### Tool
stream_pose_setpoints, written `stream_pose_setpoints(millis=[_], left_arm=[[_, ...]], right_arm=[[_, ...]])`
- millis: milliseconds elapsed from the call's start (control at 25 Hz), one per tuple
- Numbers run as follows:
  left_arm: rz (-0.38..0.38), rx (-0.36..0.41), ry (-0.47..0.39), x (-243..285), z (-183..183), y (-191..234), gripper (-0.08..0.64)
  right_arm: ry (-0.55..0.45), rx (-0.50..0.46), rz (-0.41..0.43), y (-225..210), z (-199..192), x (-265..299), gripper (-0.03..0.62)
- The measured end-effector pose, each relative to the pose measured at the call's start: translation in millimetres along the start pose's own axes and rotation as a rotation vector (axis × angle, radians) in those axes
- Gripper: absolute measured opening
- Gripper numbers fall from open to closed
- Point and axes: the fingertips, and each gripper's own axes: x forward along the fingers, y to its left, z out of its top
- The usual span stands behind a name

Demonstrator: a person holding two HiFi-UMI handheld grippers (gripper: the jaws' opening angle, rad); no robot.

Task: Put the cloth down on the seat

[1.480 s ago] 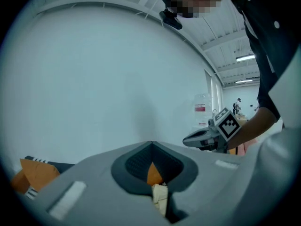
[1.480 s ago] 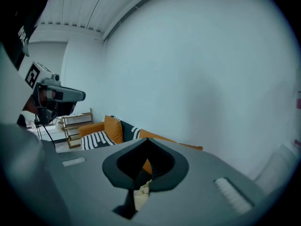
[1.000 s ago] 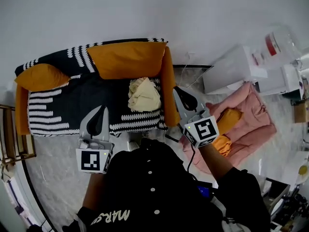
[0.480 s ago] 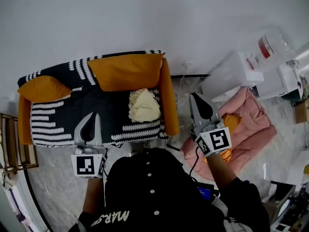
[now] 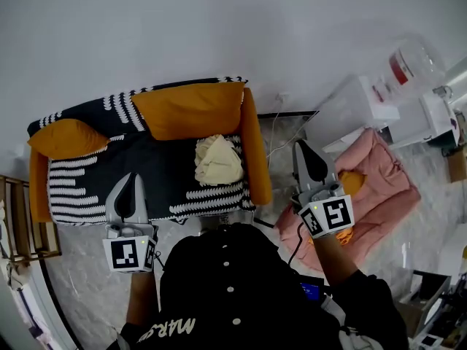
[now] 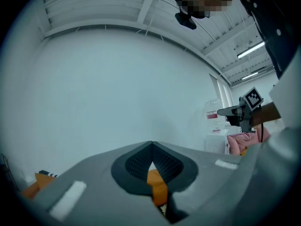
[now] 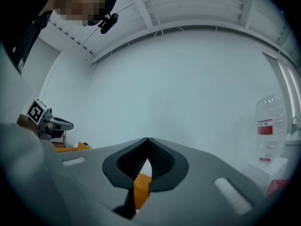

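The black shirt (image 5: 219, 283) bore upside-down print reading "MARS"; the bottle's (image 5: 413, 63) red label was too small to read. The cream cloth (image 5: 217, 160) lay on the sofa (image 5: 255, 152) seat. The left claw (image 5: 132, 181) and right claw (image 5: 303, 150) were clenched and empty. Both had drawn back from the sofa since a second before, the right over to the pink bedding (image 5: 383, 188).

You are looking at a cloth (image 5: 217, 159) showing soft, crumpled, matt fabric, and a seat (image 5: 153, 155) wearing a woven patterned cover with matt orange cushions (image 5: 191, 97). Your left tongs (image 6: 151, 145) and right tongs (image 7: 147, 140) are showing smooth matt grey plastic with ribbed black pads (image 6: 136, 165). The floor (image 5: 80, 268) is gleaming like polished stone.
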Motion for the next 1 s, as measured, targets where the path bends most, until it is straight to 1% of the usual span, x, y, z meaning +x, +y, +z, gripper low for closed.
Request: stream_pose_setpoints(millis=[320, 520, 1000], left_arm=[[0.004, 0.012, -0.006, -0.2, 4.1, -2.4, 0.000], [0.007, 0.022, -0.008, -1.5, 6.6, -2.9, 0.000], [0.002, 0.018, -0.013, -1.5, 7.6, -6.4, 0.000]], right_arm=[[-0.024, 0.000, 0.006, 4.9, 1.1, 3.2, 0.026], [-0.020, -0.006, 0.014, 8.4, 0.6, 7.6, 0.026], [-0.022, -0.017, 0.038, 17.3, 1.3, 9.9, 0.026]])
